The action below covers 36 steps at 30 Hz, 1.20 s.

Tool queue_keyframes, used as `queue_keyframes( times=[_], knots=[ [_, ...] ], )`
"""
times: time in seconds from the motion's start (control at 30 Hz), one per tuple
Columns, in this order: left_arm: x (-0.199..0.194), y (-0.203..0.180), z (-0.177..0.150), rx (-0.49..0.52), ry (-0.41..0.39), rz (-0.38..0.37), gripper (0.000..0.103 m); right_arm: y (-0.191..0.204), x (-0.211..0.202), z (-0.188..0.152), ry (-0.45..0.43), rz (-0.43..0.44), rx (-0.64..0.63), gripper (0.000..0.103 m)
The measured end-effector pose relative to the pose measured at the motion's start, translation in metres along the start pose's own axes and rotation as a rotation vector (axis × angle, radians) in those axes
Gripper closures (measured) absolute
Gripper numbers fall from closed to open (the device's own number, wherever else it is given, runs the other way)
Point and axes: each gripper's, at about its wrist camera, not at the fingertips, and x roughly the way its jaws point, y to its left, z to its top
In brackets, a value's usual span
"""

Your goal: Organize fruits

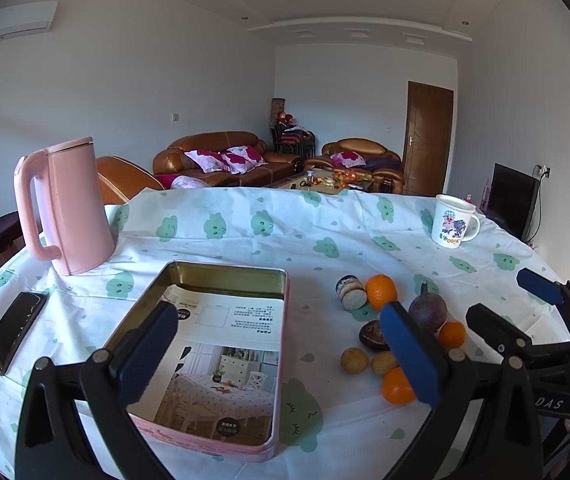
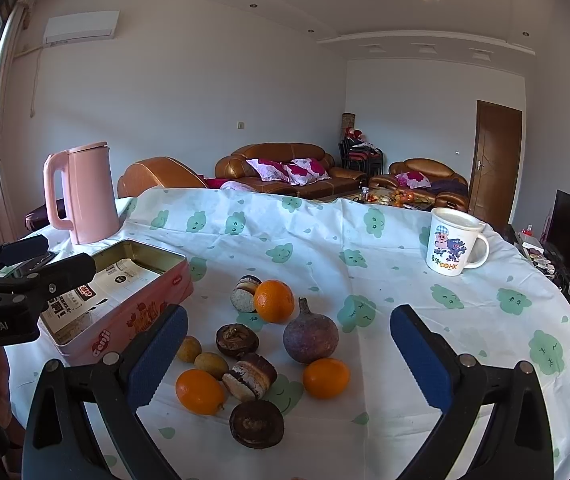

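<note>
Three oranges (image 2: pixel 274 301), (image 2: pixel 326 378), (image 2: pixel 200 391), a round purple fruit (image 2: pixel 311 336) and two small yellow-brown fruits (image 2: pixel 211 364) lie mixed with chocolate cakes (image 2: pixel 250 374) on the tablecloth. My right gripper (image 2: pixel 289 360) hangs open just above this pile. An open pink tin (image 1: pixel 221 270), lined with a printed sheet, sits left of the pile. My left gripper (image 1: pixel 281 356) is open over the tin's right side, nothing between its pads. The oranges (image 1: pixel 381 291) and purple fruit (image 1: pixel 428 312) lie to its right, and the right gripper (image 1: pixel 521 306) beyond them.
A pink kettle (image 1: pixel 69 208) stands at the back left and a black phone (image 1: pixel 13 332) lies left of the tin. A cartoon mug (image 2: pixel 455 242) stands at the back right. The round table's cloth (image 2: pixel 405 288) drops off at the near edge. The left gripper (image 2: pixel 45 260) shows at the far left.
</note>
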Motion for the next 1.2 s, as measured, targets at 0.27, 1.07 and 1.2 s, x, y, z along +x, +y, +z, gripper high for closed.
queue_keyframes(
  times=[0.27, 1.07, 1.2],
  knots=[
    [-0.0004, 0.0004, -0.0004, 0.001, -0.001, 0.0, 0.0, 0.0, -0.0002, -0.0002, 0.0, 0.002, 0.002, 0.001],
    [0.0003, 0.0079, 0.0002, 0.001, -0.002, 0.005, 0.0, 0.0006, -0.0016, -0.0024, 0.001, 0.008, 0.007, 0.001],
    [0.0004, 0.0083, 0.0, 0.002, -0.001, 0.006, 0.0, 0.0002, -0.0011, -0.0038, 0.003, 0.011, 0.009, 0.001]
  ],
)
